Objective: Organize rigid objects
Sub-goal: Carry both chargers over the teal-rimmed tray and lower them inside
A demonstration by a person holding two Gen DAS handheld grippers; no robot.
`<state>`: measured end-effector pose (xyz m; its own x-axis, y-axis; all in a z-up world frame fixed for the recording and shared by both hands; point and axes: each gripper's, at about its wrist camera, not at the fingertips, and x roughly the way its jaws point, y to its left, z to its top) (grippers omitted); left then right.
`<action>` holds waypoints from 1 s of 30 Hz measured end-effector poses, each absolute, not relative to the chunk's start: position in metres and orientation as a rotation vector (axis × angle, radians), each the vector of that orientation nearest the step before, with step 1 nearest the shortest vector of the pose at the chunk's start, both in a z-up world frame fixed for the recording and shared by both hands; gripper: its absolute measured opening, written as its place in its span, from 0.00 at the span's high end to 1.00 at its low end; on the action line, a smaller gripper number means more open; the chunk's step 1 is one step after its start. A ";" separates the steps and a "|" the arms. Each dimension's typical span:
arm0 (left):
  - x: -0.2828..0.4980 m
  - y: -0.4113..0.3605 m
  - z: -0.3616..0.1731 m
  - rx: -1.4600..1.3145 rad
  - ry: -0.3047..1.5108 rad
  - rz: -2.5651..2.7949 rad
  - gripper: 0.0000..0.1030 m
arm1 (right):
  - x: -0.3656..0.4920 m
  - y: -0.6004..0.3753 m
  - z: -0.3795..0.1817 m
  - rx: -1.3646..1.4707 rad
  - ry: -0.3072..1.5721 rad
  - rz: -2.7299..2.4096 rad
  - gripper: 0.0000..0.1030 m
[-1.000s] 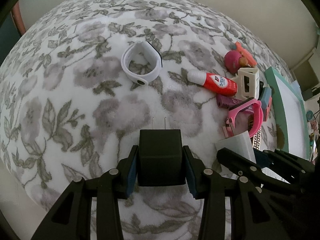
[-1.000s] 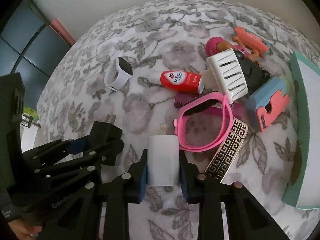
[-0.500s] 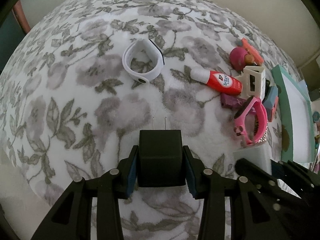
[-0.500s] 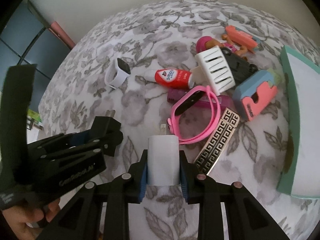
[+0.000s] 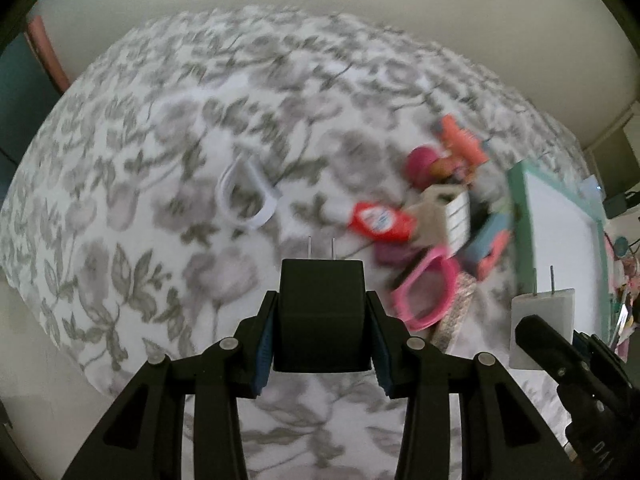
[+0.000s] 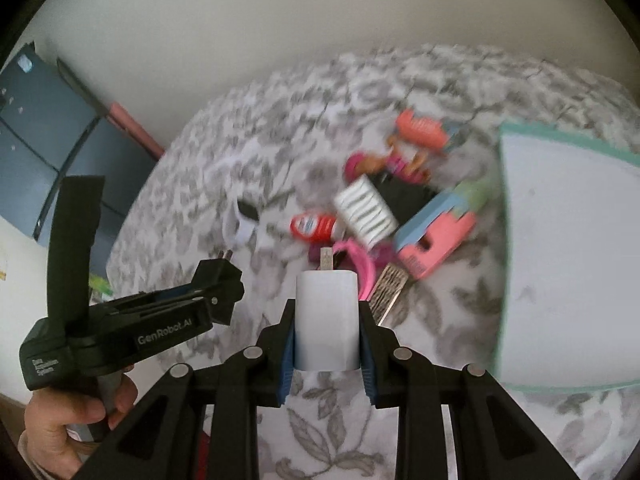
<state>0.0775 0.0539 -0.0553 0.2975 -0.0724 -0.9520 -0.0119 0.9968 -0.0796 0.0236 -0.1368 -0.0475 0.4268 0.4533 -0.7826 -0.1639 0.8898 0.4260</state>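
Note:
My left gripper (image 5: pixel 322 320) is shut on a black plug charger (image 5: pixel 322 308), prongs pointing forward, held above the floral bedspread (image 5: pixel 160 280). My right gripper (image 6: pixel 326 332) is shut on a white plug charger (image 6: pixel 326 312); that charger also shows at the right of the left wrist view (image 5: pixel 540 320). The left gripper shows at the left of the right wrist view (image 6: pixel 216 280), held by a hand. Both views are blurred by motion.
A pile lies on the bed: a red and white tube (image 6: pixel 314 226), a white hair claw (image 6: pixel 364 212), a pink watch band (image 5: pixel 428 292), a blue and pink block (image 6: pixel 440 232), a doll (image 6: pixel 384 164). A white watch band (image 5: pixel 248 196) lies apart. A teal-rimmed tray (image 6: pixel 560 260) sits right.
Both grippers have risen and pulled back from the bed with their chargers still held. The objects on the bed look smaller and farther away.

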 end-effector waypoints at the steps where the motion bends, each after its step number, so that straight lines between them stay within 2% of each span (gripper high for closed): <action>1: 0.080 0.048 -0.050 -0.068 1.260 -0.046 0.58 | 0.025 -0.143 -0.043 0.316 1.050 0.383 0.72; 13: 0.096 -0.032 -0.029 0.002 1.237 -0.129 0.58 | 0.041 -0.209 -0.015 0.257 0.953 0.194 0.72; 30: 0.128 -0.144 -0.048 0.030 1.268 -0.255 0.58 | 0.075 -0.311 -0.041 0.299 0.976 -0.071 0.72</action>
